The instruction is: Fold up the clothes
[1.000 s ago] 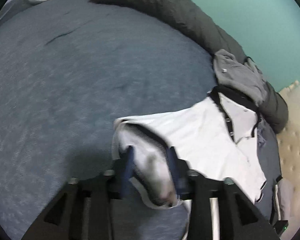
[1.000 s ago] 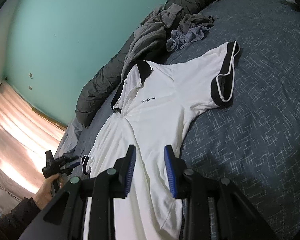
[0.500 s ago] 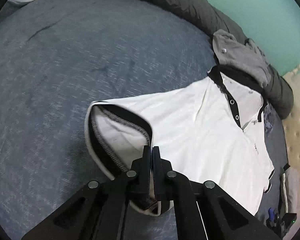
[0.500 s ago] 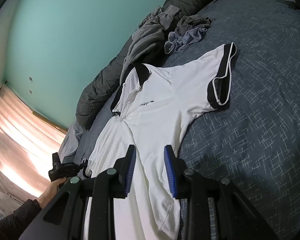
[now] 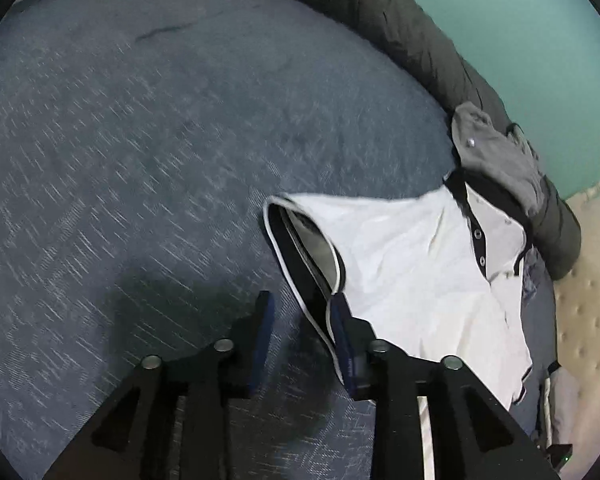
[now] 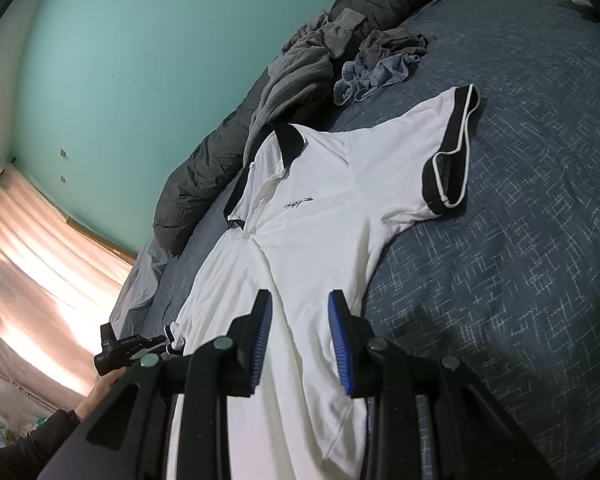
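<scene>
Your white polo shirt lies face up and spread flat on the blue-grey bedspread, black collar toward the wall-side edge of the bed, hem toward you. One black-banded sleeve reaches out over the open middle of the bed; its cuff stands a little open. A small dark script mark sits on the chest.

Your left gripper hangs over that sleeve's cuff. Its jaws have just been opening and now stand apart — the cuff's piped edge runs down between them and lies against the inner face of the right-hand finger, while the other finger stands clear over bare bedspread. Nothing is pinched.

Your right gripper is low over the lower body of the shirt, jaws apart with white cloth beneath them; you cannot tell from this angle whether the pads touch the fabric, and they are not clamped on it.

At the far side of the hem, near the bed's edge, your other hand in a dark sleeve holds the black tool by the shirt's corner.

Beyond the collar, a crumpled grey garment is heaped against the rolled dark duvet that lines the wall-side edge — just beside it lies a smaller bluish bundle. Behind stands a teal wall.
</scene>
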Demonstrator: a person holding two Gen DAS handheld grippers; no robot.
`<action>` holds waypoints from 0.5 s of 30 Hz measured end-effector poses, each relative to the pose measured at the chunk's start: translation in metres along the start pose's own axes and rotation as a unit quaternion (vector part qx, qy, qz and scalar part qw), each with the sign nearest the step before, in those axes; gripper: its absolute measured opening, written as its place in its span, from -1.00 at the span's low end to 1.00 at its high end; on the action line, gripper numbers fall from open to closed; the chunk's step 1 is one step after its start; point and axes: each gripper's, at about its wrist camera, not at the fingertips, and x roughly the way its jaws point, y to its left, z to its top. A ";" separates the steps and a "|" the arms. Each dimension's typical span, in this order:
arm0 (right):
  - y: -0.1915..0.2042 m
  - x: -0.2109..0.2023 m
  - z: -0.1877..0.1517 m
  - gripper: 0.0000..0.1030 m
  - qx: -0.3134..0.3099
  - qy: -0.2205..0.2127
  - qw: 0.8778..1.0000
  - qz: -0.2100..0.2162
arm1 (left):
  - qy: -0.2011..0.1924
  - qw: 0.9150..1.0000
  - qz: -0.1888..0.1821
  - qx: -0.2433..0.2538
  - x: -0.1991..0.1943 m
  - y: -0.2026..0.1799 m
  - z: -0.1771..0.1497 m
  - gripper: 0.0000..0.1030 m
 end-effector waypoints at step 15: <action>-0.001 0.002 0.000 -0.44 -0.002 0.004 1.000 -0.004 | -0.016 0.999 -0.006 -0.035 0.030 0.005 0.035 0.07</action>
